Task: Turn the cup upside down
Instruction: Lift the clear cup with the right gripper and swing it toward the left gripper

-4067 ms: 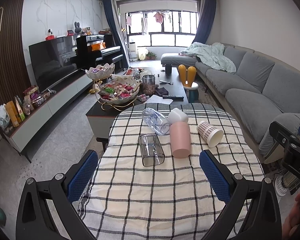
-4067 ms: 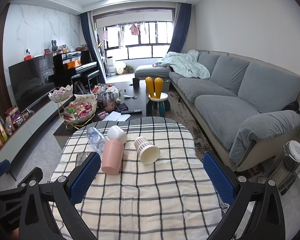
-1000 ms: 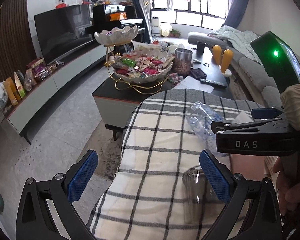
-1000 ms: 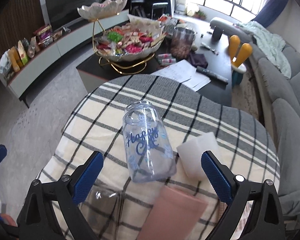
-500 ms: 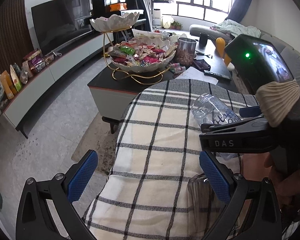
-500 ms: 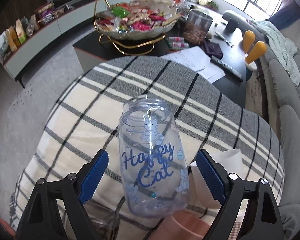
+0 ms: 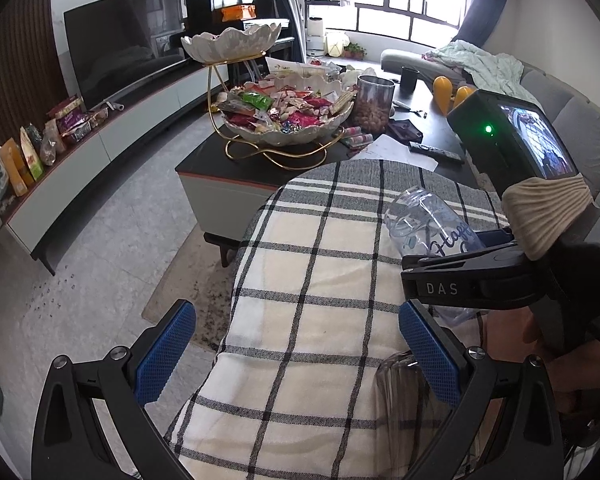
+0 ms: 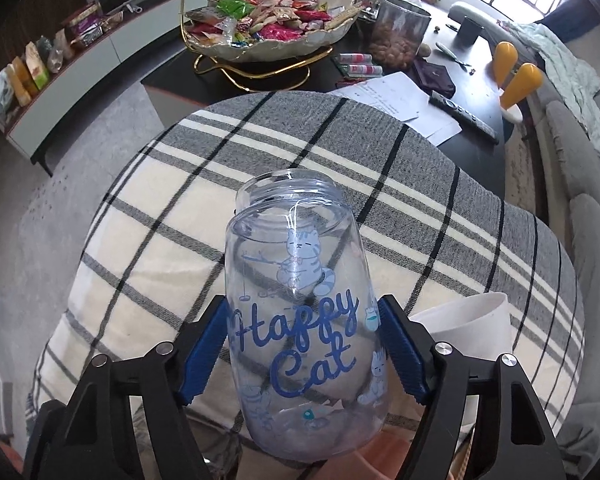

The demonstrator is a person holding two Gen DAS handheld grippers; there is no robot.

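Observation:
A clear blue plastic cup printed "Happy Cat" (image 8: 300,312) lies on its side on the checked tablecloth (image 8: 172,248), mouth pointing away. My right gripper (image 8: 302,352) is shut on it, blue pads pressing both sides of its body. In the left wrist view the cup (image 7: 424,224) shows behind the right gripper's black finger. My left gripper (image 7: 296,352) is open and empty over the cloth near the table's left edge. A clear glass (image 7: 404,392) lies by its right fingertip.
A white cup (image 8: 468,324) lies right of the blue cup, a pink cup (image 8: 364,464) just below it. Beyond the table stands a dark coffee table (image 7: 236,168) with a snack bowl (image 7: 288,120) and a jar (image 7: 374,104). A sofa (image 8: 580,184) is on the right.
My right gripper has moved forward and closed its pads onto the Happy Cat cup. The left gripper has drifted slightly left and stays open.

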